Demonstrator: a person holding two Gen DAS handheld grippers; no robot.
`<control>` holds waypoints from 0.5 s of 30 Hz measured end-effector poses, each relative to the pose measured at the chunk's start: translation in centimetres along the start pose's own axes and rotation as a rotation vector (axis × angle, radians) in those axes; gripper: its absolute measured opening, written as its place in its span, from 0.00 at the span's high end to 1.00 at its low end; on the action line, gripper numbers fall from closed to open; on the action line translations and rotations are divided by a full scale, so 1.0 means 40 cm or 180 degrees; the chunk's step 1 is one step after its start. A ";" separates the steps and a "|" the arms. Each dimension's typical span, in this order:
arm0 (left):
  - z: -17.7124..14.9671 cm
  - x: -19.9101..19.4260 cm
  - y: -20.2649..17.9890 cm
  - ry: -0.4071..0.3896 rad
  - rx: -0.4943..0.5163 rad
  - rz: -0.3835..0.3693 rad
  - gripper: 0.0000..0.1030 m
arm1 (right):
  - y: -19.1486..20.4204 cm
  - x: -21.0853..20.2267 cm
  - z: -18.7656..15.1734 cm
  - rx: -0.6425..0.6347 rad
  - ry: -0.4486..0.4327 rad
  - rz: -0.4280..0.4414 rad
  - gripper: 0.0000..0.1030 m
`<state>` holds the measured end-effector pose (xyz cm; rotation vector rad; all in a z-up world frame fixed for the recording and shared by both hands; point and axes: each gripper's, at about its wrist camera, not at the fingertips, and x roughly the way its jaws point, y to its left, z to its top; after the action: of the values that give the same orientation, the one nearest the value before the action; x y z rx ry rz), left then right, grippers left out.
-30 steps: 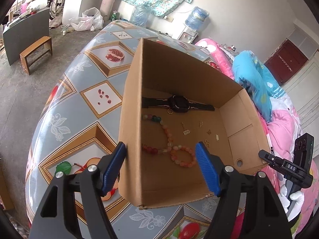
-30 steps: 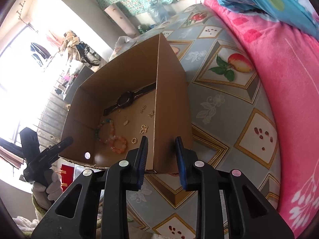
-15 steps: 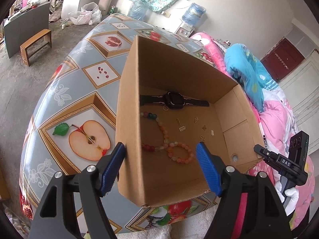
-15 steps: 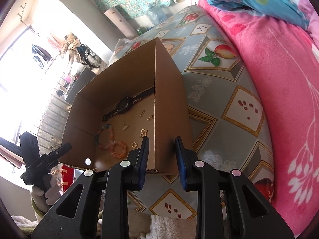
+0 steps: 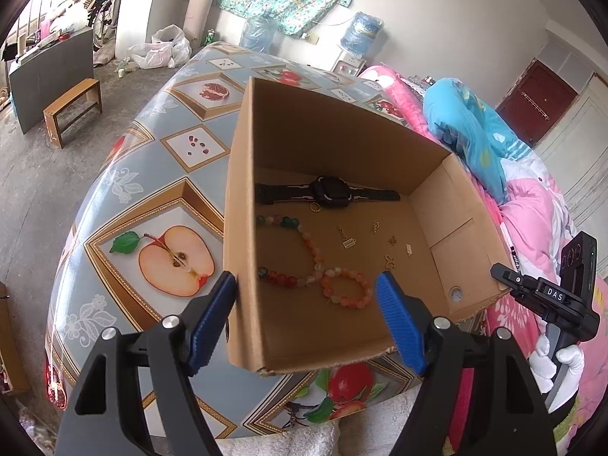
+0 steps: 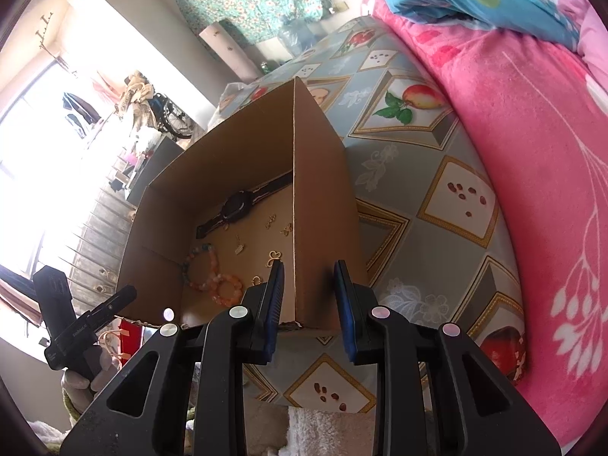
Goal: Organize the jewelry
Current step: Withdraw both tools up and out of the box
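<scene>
I judge this the box-positioning step. With the cardboard box (image 5: 334, 140) as landmark: my left gripper (image 5: 307, 323) straddles its left wall, fingers wide and opening, gripping nothing. Inside lie watch (image 5: 330, 192), bead bracelet (image 5: 315, 266) and charms. My right gripper (image 6: 308, 306) straddles its right wall, fingers narrow, not visibly pinching. Next: close and steady the box. The right gripper reads "DAS".

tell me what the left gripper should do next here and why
Probably lift the left gripper clear of the box wall. Its fingers are opening astride that wall, gripping nothing. The bead bracelet lies loose on the box floor just ahead and looks like the nearest piece to pick.
</scene>
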<state>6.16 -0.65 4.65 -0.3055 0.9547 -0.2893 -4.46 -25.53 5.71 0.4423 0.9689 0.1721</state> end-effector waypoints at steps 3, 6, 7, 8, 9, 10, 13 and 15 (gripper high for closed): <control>-0.010 -0.007 -0.002 -0.0049 0.0050 0.0015 0.28 | -0.004 -0.001 -0.003 0.0020 -0.0025 0.0023 0.74; -0.023 -0.038 -0.010 -0.0197 0.0085 0.0018 0.28 | 0.002 -0.014 -0.009 0.0007 -0.0090 0.0011 0.74; -0.028 -0.054 -0.018 -0.0278 0.0128 0.0048 0.28 | 0.009 -0.024 -0.013 -0.0029 -0.0140 -0.0028 0.74; -0.036 -0.075 -0.028 -0.0382 0.0187 0.0085 0.27 | 0.018 -0.040 -0.019 -0.0094 -0.0237 -0.0096 0.71; -0.043 -0.094 -0.037 -0.0469 0.0251 0.0123 0.27 | 0.029 -0.056 -0.027 -0.0157 -0.0346 -0.0158 0.69; -0.050 -0.113 -0.049 -0.0553 0.0321 0.0174 0.25 | 0.039 -0.074 -0.036 -0.0217 -0.0448 -0.0201 0.66; -0.074 -0.162 -0.082 -0.0771 0.0452 0.0294 0.15 | 0.074 -0.136 -0.074 -0.0386 -0.0797 -0.0338 0.52; -0.092 -0.185 -0.103 -0.0873 0.0487 0.0363 0.06 | 0.110 -0.177 -0.109 -0.0591 -0.1052 -0.0467 0.38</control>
<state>-1.39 -2.14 9.76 -0.1448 0.6725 -0.2082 -11.78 -22.72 10.88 0.2182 0.6503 0.0524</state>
